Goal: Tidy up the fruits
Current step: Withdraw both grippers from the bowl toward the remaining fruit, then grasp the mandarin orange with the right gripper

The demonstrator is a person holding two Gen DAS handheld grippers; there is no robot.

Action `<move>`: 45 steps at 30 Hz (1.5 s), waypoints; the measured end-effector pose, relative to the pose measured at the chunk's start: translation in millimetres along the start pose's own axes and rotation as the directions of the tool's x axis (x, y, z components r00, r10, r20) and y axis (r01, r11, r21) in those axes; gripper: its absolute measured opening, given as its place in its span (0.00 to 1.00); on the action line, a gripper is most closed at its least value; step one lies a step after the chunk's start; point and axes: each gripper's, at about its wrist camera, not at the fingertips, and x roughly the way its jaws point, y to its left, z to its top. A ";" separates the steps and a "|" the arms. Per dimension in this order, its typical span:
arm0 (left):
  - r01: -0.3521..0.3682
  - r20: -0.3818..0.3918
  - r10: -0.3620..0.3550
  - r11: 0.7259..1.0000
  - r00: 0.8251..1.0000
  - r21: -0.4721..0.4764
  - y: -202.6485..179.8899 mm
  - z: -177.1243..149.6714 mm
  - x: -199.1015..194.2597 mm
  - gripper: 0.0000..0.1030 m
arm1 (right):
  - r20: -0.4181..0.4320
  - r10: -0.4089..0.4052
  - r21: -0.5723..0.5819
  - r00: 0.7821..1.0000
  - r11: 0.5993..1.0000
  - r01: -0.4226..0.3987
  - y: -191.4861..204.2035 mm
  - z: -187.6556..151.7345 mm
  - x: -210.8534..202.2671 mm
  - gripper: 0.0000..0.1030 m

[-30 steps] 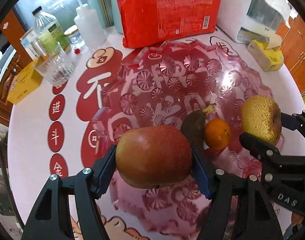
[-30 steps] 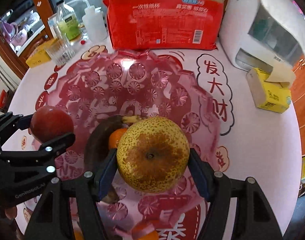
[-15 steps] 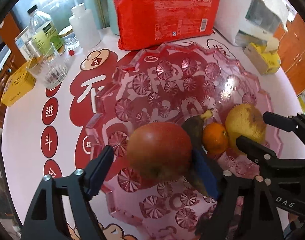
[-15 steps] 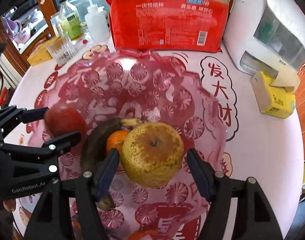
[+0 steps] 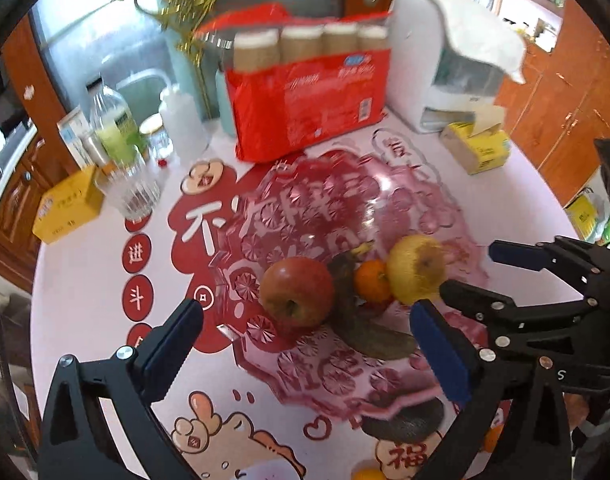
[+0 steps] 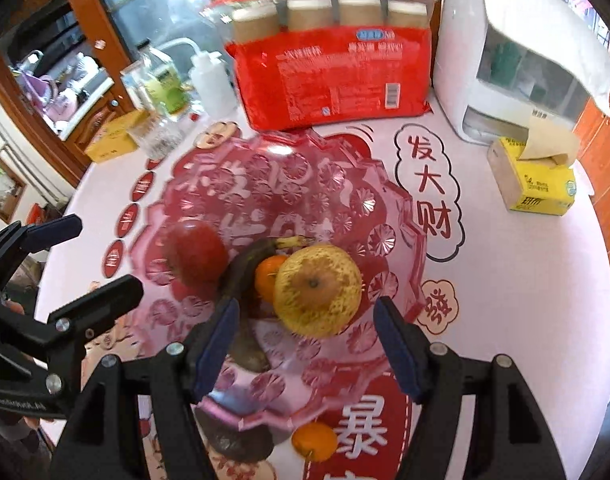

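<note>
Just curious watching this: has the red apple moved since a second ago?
Yes. The red apple left the opening left gripper and now rests in the pink dish beside the banana.

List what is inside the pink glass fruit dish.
In the pink dish: a red apple, a dark overripe banana, a small orange and a yellow pear. The pear covers part of the orange.

Dark fruit (image 6: 241,436) half under pink tray (image 6: 401,216), bottle label (image 5: 123,128) blurred
</note>
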 end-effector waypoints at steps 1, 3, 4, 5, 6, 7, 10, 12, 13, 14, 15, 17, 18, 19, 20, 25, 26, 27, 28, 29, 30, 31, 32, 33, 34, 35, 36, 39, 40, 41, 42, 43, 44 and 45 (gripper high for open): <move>0.004 0.009 -0.004 1.000 1.000 0.002 -2.1 -0.3 -7.0 1.00 | 0.011 0.009 -0.001 1.000 1.000 -0.009 0.8 -1.6 -7.8 0.68; 0.010 0.034 -0.010 1.000 0.999 -0.004 -8.9 -3.0 -27.8 1.00 | 0.033 0.026 -0.003 0.999 1.000 -0.026 2.2 -5.6 -24.9 0.68; 0.011 0.043 -0.010 1.000 0.999 -0.008 -11.2 -4.0 -36.6 1.00 | 0.046 0.030 -0.005 0.998 1.000 -0.030 2.8 -8.4 -36.0 0.68; 0.006 0.052 -0.006 1.000 0.999 -0.012 -14.3 -5.7 -45.4 1.00 | 0.055 0.029 -0.008 0.998 1.000 -0.029 3.1 -11.0 -45.1 0.68; 0.001 0.060 0.000 1.000 0.998 -0.015 -17.1 -7.8 -52.3 1.00 | 0.060 0.026 -0.012 0.998 1.000 -0.025 3.8 -13.0 -51.3 0.68; -0.003 0.071 0.005 1.000 0.997 -0.019 -21.6 -10.4 -62.3 1.00 | 0.068 0.023 -0.021 0.997 1.000 -0.022 4.1 -17.4 -62.3 0.68; -0.017 0.100 0.019 1.000 0.995 -0.022 -34.5 -20.1 -89.5 1.00 | 0.089 0.019 -0.043 0.996 0.999 -0.015 4.0 -31.9 -88.9 0.68; -0.027 0.122 0.029 0.999 0.992 -0.022 -43.9 -28.5 -106.5 1.00 | 0.098 0.013 -0.051 0.995 0.999 -0.008 2.2 -40.9 -102.8 0.68; -0.035 0.133 0.037 0.999 0.990 -0.021 -50.1 -34.2 -115.3 1.00 | 0.104 0.012 -0.057 0.994 0.998 -0.006 -0.4 -47.8 -112.1 0.68; -0.044 0.138 0.047 0.999 0.989 -0.022 -54.5 -38.5 -121.9 1.00 | 0.111 0.008 -0.063 0.994 0.998 -0.001 -3.0 -55.8 -121.2 0.68; -0.055 0.141 0.057 0.998 0.988 -0.023 -58.7 -43.0 -127.3 1.00 | 0.115 0.002 -0.068 0.993 0.998 0.006 -4.9 -62.3 -127.7 0.68; -0.070 0.149 0.073 0.997 0.986 -0.026 -68.4 -53.9 -137.9 1.00 | 0.120 -0.012 -0.080 0.993 0.997 0.022 -9.4 -75.3 -139.9 0.68; -0.074 0.152 0.077 0.997 0.985 -0.029 -73.6 -60.2 -142.8 1.00 | 0.120 -0.020 -0.088 0.993 0.996 0.031 -12.0 -83.5 -145.9 0.68; -0.077 0.154 0.081 0.997 0.985 -0.029 -78.6 -66.6 -147.4 1.00 | 0.120 -0.027 -0.094 0.992 0.995 0.038 -15.0 -91.2 -150.8 0.68; -0.083 0.155 0.087 0.996 0.984 -0.029 -82.7 -71.7 -150.2 1.00 | 0.117 -0.030 -0.103 0.993 0.994 0.042 -17.9 -98.8 -155.3 0.68; -0.124 0.134 0.125 0.992 0.983 -0.014 -105.6 -104.9 -151.1 1.00 | 0.104 -0.063 -0.139 0.993 0.987 0.077 -31.5 -136.0 -167.2 0.68; -0.133 0.130 0.133 0.991 0.983 -0.008 -111.4 -112.5 -149.4 1.00 | 0.103 -0.071 -0.145 0.992 0.986 0.085 -34.6 -143.7 -168.2 0.68; -0.141 0.126 0.141 0.990 0.982 -0.003 -115.7 -118.4 -147.4 1.00 | 0.102 -0.076 -0.148 0.992 0.985 0.091 -36.8 -149.4 -168.6 0.68; -0.153 0.121 0.151 0.988 0.981 0.002 -121.5 -126.2 -144.4 1.00 | 0.102 -0.085 -0.152 0.991 0.983 0.100 -39.7 -158.3 -168.7 0.68; -0.159 0.117 0.157 0.987 0.981 0.004 -125.4 -131.5 -142.2 1.00 | 0.102 -0.089 -0.155 0.991 0.982 0.104 -41.6 -163.9 -168.3 0.68; -0.163 0.114 0.162 0.987 0.980 0.005 -128.7 -136.5 -139.9 1.00 | 0.103 -0.089 -0.155 0.991 0.982 0.105 -44.3 -171.6 -167.5 0.68; -0.166 0.107 0.165 0.986 0.980 0.003 -132.6 -142.9 -136.3 1.00 | 0.106 -0.089 -0.153 0.990 0.983 0.104 -46.4 -177.7 -166.5 0.68; -0.168 0.102 0.168 0.986 0.981 0.000 -136.3 -148.4 -133.0 1.00 | 0.107 -0.089 -0.150 0.990 0.983 0.105 -47.8 -182.6 -165.1 0.68; -0.170 0.098 0.170 0.985 0.981 -0.003 -138.2 -151.7 -130.7 1.00 | 0.109 -0.089 -0.144 0.990 0.984 0.104 -49.1 -187.7 -162.9 0.68; -0.173 0.089 0.173 0.985 0.981 -0.009 -141.2 -157.7 -126.3 1.00 | 0.111 -0.088 -0.133 0.990 0.986 0.103 -50.7 -192.5 -160.0 0.68; -0.173 0.080 0.174 0.985 0.982 -0.012 -142.2 -161.1 -122.8 1.00 | 0.112 -0.084 -0.116 0.990 0.989 0.097 -53.3 -199.5 -155.8 0.68; -0.172 0.070 0.173 0.985 0.982 -0.015 -143.5 -165.2 -119.0 1.00 | 0.111 -0.080 -0.106 0.991 0.990 0.092 -53.3 -203.6 -153.5 0.68; -0.181 0.038 0.182 0.983 0.983 -0.025 -145.4 -178.8 -105.2 1.00 | 0.106 -0.067 -0.067 0.992 0.995 0.074 -57.2 -219.4 -139.9 0.68; -0.181 0.029 0.182 0.983 0.983 -0.027 -144.6 -182.7 -100.9 0.99 | 0.104 -0.064 -0.055 0.993 0.996 0.070 -56.9 -226.3 -134.0 0.68; -0.179 0.021 0.180 0.983 0.983 -0.031 -143.9 -186.4 -97.6 0.99 | 0.101 -0.062 -0.049 0.993 0.997 0.067 -56.8 -230.6 -129.5 0.68; -0.178 0.014 0.178 0.983 0.984 -0.036 -142.5 -189.5 -94.8 1.00 | 0.100 -0.060 -0.045 0.993 0.997 0.065 -56.0 -233.8 -126.4 0.68; -0.176 0.005 0.176 0.983 0.984 -0.044 -140.6 -194.1 -91.1 1.00 | 0.097 -0.058 -0.039 0.994 0.997 0.062 -55.8 -237.1 -122.2 0.68; -0.177 -0.005 0.177 0.983 0.984 -0.055 -137.9 -199.2 -87.3 1.00 | 0.091 -0.055 -0.036 0.994 0.998 0.058 -55.0 -241.1 -116.4 0.68; -0.179 -0.017 0.178 0.982 0.984 -0.067 -135.2 -203.4 -83.3 1.00 | 0.085 -0.052 -0.037 0.995 0.998 0.055 -53.5 -242.5 -112.9 0.68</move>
